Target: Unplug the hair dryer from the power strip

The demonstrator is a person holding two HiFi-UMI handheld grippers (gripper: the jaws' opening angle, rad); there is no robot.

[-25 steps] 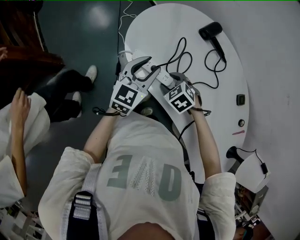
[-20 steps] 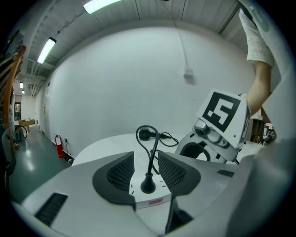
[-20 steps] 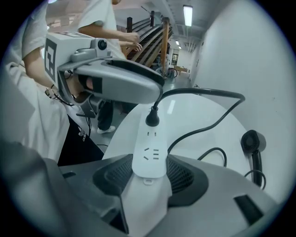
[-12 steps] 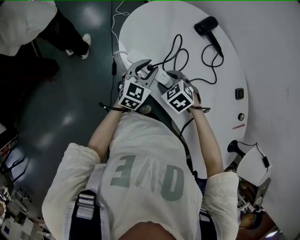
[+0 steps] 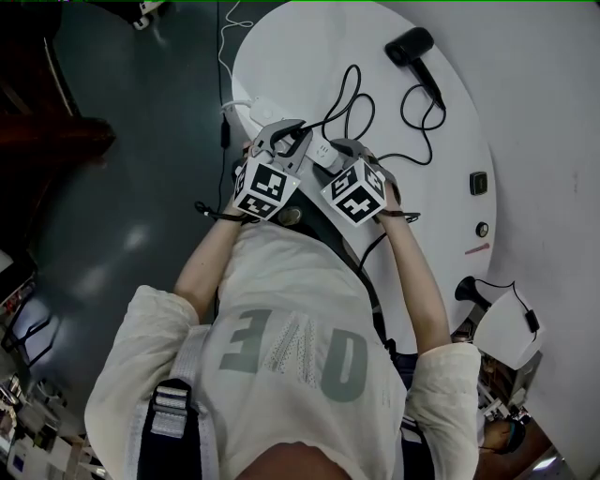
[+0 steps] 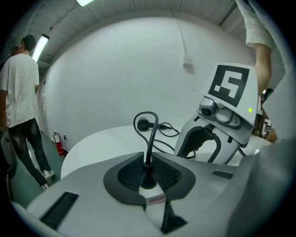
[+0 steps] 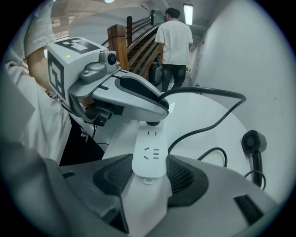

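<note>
A white power strip [image 7: 149,152] lies near the front edge of the round white table [image 5: 309,56]. My right gripper [image 7: 149,172] is shut on its near end, pads pressing both long sides. The hair dryer's black plug [image 6: 148,178] stands in the strip, its cord [image 6: 150,134] arching up. My left gripper [image 6: 148,172] has its jaws closing around that plug, the pads touching both sides. In the head view the left gripper [image 5: 281,141] and right gripper [image 5: 349,157] sit side by side over the strip. The black hair dryer [image 5: 412,45] lies at the far right, its cord [image 5: 352,103] looping back.
The strip's white lead [image 5: 230,28] runs off the table's left edge to the floor. A wall plate [image 5: 480,183] and a black device [image 5: 466,291] beside a white box [image 5: 511,333] sit at right. One person [image 6: 21,92] stands left, another person [image 7: 175,41] by the wooden stairs [image 7: 134,41].
My left gripper came down onto the plug and its jaws narrowed around it. The right gripper kept still on the strip. Bystanders at the left left the head view.
</note>
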